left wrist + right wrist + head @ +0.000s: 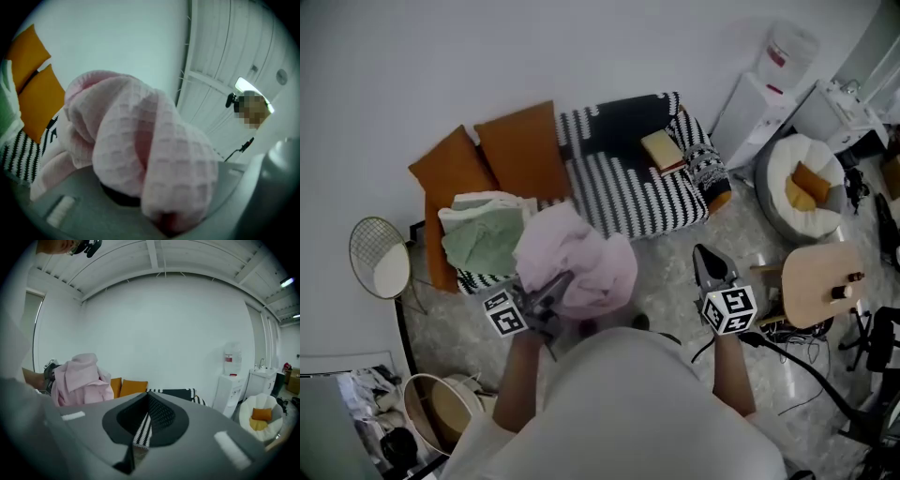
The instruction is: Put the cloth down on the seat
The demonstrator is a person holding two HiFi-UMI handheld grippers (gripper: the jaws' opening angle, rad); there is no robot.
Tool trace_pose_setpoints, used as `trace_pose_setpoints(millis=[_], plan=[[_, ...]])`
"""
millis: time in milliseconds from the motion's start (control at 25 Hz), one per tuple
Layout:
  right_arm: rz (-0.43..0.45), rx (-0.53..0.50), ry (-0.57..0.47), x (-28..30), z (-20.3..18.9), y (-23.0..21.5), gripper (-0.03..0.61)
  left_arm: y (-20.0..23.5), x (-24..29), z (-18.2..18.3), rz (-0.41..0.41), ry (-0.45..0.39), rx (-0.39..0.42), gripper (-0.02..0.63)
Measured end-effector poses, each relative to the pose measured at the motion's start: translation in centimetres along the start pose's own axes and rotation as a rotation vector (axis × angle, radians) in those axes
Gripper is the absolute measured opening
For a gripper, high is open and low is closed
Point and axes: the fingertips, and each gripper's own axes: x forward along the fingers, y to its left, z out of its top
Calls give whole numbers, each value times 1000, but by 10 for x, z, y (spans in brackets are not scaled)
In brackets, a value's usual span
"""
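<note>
Cloth (586, 258) | bunched in left tongs (551, 287) | well apart from right tongs (705, 255)

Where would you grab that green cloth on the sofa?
Probably a raised fold on top of the green cloth, coming from above and the front. It lies crumpled, so its folds stand up for the jaws, and the cushions block the back.

Tall white water dispenser (752, 108) against the wall; round white cushioned chair (811, 150) just beside it, round pale wooden stool (814, 281) farther off.
</note>
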Motion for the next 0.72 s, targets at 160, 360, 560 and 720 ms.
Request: trace_pose_setpoints(millis=[160,360,560,720], plan=[[-13,13,-1,-4,-2,-9,3,-1,4,-5,6,3,-1,183],[-24,43,1,-14,-11,-27,4,-7,15,-17,13,6,1,183],[-10,40,6,-20,-17,-41,5,-11,24,-29,30,2,6,183],[2,38,14,-23,-24,-56,5,-13,33,-38,49,-10,11,183]])
